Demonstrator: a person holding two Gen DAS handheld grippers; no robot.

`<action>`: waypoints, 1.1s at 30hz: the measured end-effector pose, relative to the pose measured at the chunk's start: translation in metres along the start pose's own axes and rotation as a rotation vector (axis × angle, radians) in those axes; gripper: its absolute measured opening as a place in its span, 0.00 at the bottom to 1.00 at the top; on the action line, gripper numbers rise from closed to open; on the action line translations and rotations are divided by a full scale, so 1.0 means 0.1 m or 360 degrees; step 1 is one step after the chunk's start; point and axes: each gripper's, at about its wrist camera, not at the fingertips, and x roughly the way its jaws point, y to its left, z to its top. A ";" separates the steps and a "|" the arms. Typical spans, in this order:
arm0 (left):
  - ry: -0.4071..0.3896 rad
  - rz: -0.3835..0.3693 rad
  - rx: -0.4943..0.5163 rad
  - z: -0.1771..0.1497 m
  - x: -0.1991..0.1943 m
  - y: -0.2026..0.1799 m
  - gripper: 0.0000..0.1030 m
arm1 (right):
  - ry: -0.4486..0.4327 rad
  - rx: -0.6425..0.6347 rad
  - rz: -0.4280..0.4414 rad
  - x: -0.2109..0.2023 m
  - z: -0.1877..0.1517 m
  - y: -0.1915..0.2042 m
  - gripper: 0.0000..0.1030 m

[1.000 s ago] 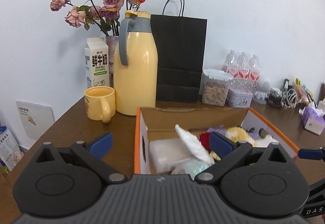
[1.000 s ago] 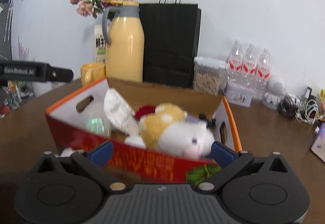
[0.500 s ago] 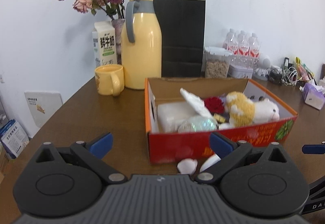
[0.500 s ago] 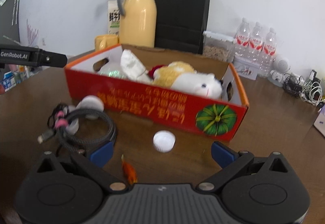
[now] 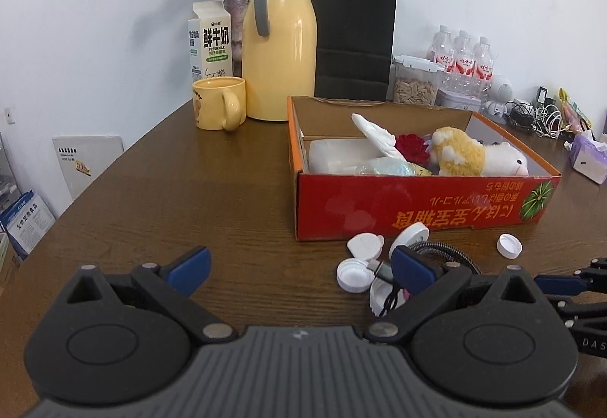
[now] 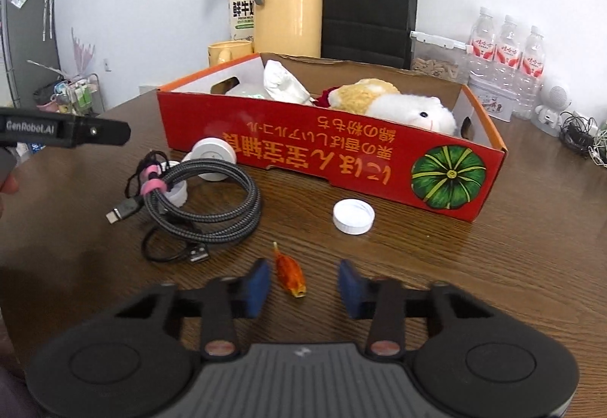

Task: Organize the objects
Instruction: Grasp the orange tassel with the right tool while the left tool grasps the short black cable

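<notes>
A red cardboard box (image 5: 417, 205) (image 6: 322, 152) holds a yellow-and-white plush toy (image 5: 474, 156), white packets and a red flower. In front of it on the brown table lie a coiled grey cable (image 6: 205, 198), a white bottle cap (image 6: 353, 216), a white disc (image 6: 214, 154) and other white lids (image 5: 354, 275). My right gripper (image 6: 303, 283) hangs low over the table. Its jaws are closing, with a small orange wrapped piece (image 6: 290, 272) between them; the pads stand apart from it. My left gripper (image 5: 299, 266) is wide open over bare table, left of the lids, holding nothing.
Behind the box stand a yellow thermos jug (image 5: 279, 38), a yellow mug (image 5: 218, 107), a milk carton (image 5: 210, 42), a vase of dried roses, a black paper bag (image 5: 353, 35), a seed container and water bottles (image 5: 463, 57). Cables and a tissue pack (image 5: 588, 160) lie at the far right.
Both grippers have drawn back from the box and sunk toward the table. The right jaws have narrowed from wide open around the orange piece. The left jaws stay wide.
</notes>
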 end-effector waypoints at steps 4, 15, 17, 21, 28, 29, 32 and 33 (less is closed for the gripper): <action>0.0001 -0.0013 -0.0002 -0.02 -0.06 -0.04 1.00 | -0.0014 -0.0027 0.0021 -0.01 -0.02 0.03 0.14; 0.0110 -0.0128 0.0023 -0.26 -0.19 -0.41 1.00 | -0.0135 -0.0018 0.0025 -0.12 0.00 -0.09 0.14; 0.0143 -0.0122 0.0036 -0.32 -0.17 -0.50 1.00 | -0.0148 -0.0017 0.0021 -0.13 0.00 -0.12 0.14; 0.0192 -0.0131 0.0000 -0.40 -0.09 -0.64 1.00 | -0.0158 -0.0055 -0.0015 -0.11 -0.01 -0.14 0.14; 0.0188 -0.0051 -0.0057 -0.44 0.03 -0.85 1.00 | -0.0201 -0.0034 -0.0071 -0.09 -0.03 -0.22 0.14; 0.0186 -0.0040 -0.0053 -0.45 0.05 -0.89 1.00 | -0.0211 -0.0033 -0.0079 -0.09 -0.04 -0.22 0.14; 0.0192 -0.0001 -0.0020 -0.46 0.11 -0.99 1.00 | -0.0233 -0.0022 -0.0087 -0.11 -0.05 -0.24 0.14; 0.0194 0.0011 -0.0014 -0.47 0.13 -1.02 1.00 | -0.0239 -0.0019 -0.0089 -0.11 -0.06 -0.24 0.14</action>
